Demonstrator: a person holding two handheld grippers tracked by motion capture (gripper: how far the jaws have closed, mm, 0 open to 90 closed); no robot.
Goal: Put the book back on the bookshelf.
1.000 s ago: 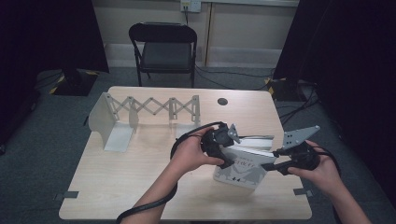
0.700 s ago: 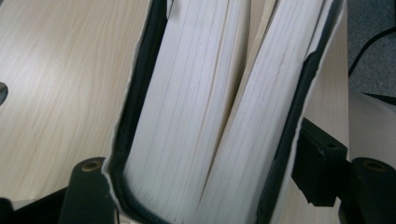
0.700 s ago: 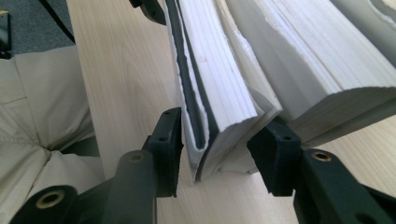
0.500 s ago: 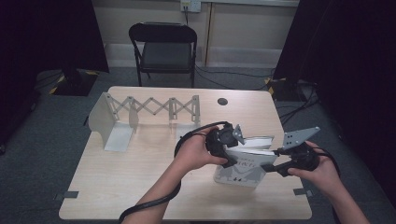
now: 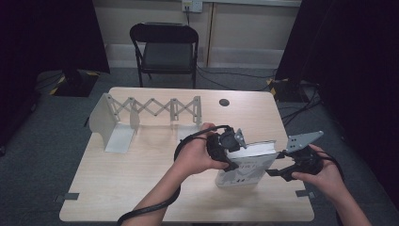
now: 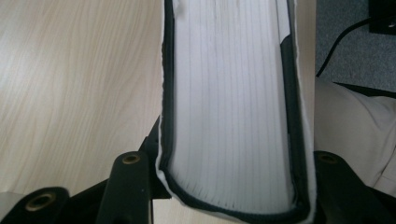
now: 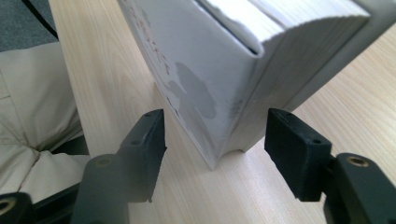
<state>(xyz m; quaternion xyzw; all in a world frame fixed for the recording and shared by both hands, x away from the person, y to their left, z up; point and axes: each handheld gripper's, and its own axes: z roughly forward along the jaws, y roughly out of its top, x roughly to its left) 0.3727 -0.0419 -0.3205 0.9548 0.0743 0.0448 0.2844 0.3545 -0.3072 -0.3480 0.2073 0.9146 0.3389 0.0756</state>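
A thick white book (image 5: 249,165) stands on its edge at the front right of the table (image 5: 141,188). My left gripper (image 5: 230,151) is at the book's left end, shut on it. In the left gripper view the page block (image 6: 229,93) fills the space between the jaws, which have just been closing, and both press on the covers. My right gripper (image 5: 273,172) is at the book's right end and is open. Its jaws have just been opening. In the right gripper view its pads (image 7: 149,140) stand clear on either side of the book's lower corner (image 7: 205,93).
A grey expandable metal book rack (image 5: 150,110) stands at the back left of the table. A round cable hole (image 5: 224,102) lies at the back right. A black folding chair (image 5: 164,47) is beyond the table. The table's front edge is close below the book.
Both hands and the book keep nearly the same places. In the high view the jaw motion is too small to make out.
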